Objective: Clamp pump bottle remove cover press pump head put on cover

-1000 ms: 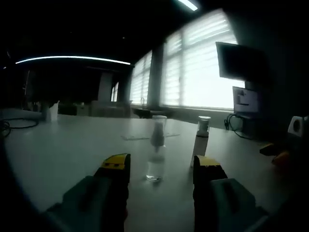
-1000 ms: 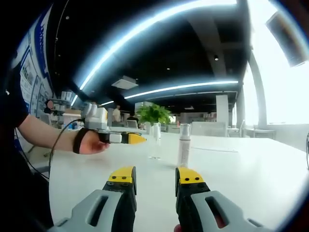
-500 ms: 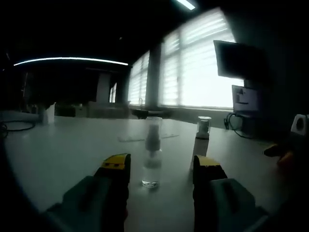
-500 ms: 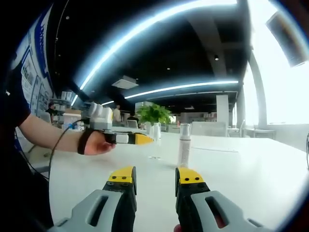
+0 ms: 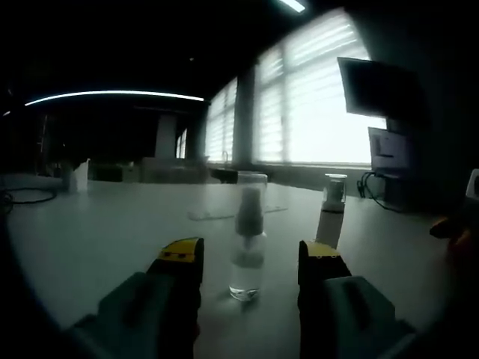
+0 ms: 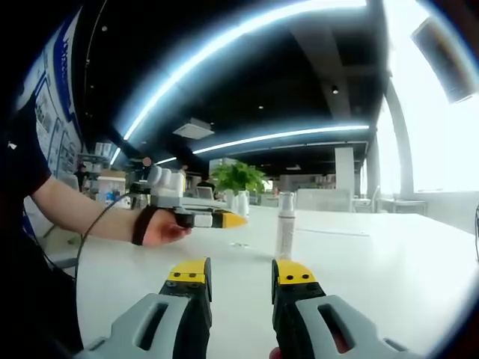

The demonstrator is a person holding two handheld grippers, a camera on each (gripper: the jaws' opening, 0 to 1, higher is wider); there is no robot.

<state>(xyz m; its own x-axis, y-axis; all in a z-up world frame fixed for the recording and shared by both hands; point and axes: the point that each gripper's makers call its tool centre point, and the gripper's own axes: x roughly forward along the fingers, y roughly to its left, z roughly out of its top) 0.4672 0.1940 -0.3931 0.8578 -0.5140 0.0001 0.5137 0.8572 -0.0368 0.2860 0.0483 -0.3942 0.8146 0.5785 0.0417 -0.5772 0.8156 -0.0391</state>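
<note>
Pump bottle [image 5: 248, 250]: a small clear bottle with a clear cover over its pump head is standing upright on the white worktop [image 5: 97, 232], well in from every edge. In the left gripper view it is sitting just ahead of the gap between the two yellow-tipped jaws, touching neither. In the right gripper view it is mostly hiding behind the other gripper's yellow tip, with only its top [image 6: 242, 200] showing.

Cover: it is sitting on the bottle, over the darker pump head inside.

Left gripper [image 5: 251, 258]: its jaws are standing wide apart and holding nothing, with the bottle standing just beyond the tips. In the right gripper view this gripper [image 6: 224, 220] is coming in from the left, level above the worktop, held by a person's hand [image 6: 161, 230] wearing a dark wrist strap.

Right gripper [image 6: 240, 274]: its jaws are standing parted with a narrow gap, gripping nothing, hovering low over the worktop near its close edge.

Second bottle [image 6: 284, 224]: a taller white bottle with a capped top is standing upright just beside the pump bottle, farther from the left gripper; it is also showing in the left gripper view [image 5: 330, 217].

Surroundings: a green plant [image 6: 238, 177] is standing at the worktop's far side, and bright windows with blinds [image 5: 314, 112] are lighting the room.
</note>
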